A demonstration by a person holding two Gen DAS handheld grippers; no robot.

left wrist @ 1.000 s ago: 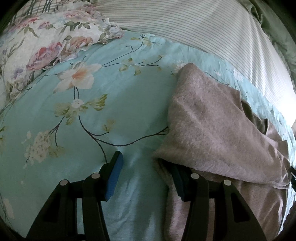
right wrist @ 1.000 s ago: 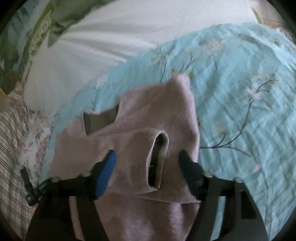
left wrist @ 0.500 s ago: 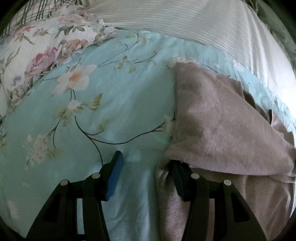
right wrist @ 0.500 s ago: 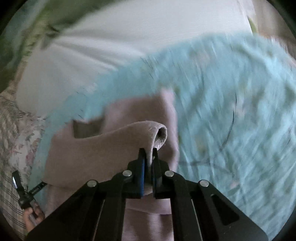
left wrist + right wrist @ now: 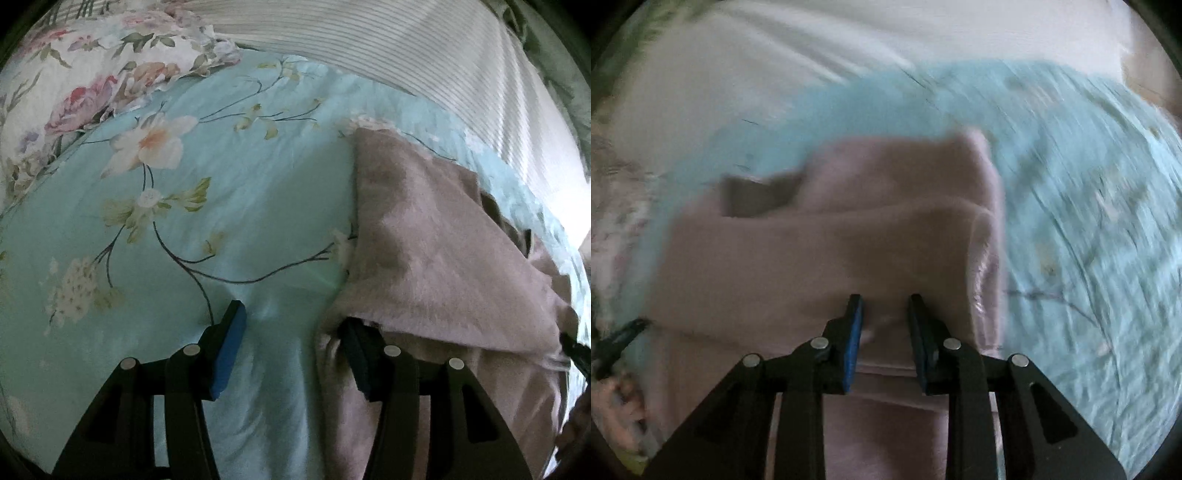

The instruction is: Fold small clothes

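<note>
1 small pinkish-mauve garment (image 5: 827, 258) lies on the teal floral bedspread (image 5: 184, 240), and from my seat it looks partly folded: a flap (image 5: 436, 251) is already doubled over the lower layer, its folded edge running just ahead of my right gripper (image 5: 884, 317). That gripper's jaws have just been opening after a pinch; they now stand a little apart, with the fabric showing between and beneath them, and I see no pad pressing on it, so I read the fold as released. The right view is smeared with motion, so finer detail escapes me.

My left gripper (image 5: 291, 332) has its jaws about half apart. Its left pad (image 5: 231, 350) sits over bare bedspread, while the other finger is tucked under the garment's near edge, cloth draped over its tip. Nothing is clamped there.

Beyond the jaws, a dark opening, probably a neck or armhole, shows at the garment's far side. Further out sit a striped pillow (image 5: 424, 48) and a rose-print pillow (image 5: 92, 74).

I judge 1 fold done; squaring it and at least 1 more fold remain.
</note>
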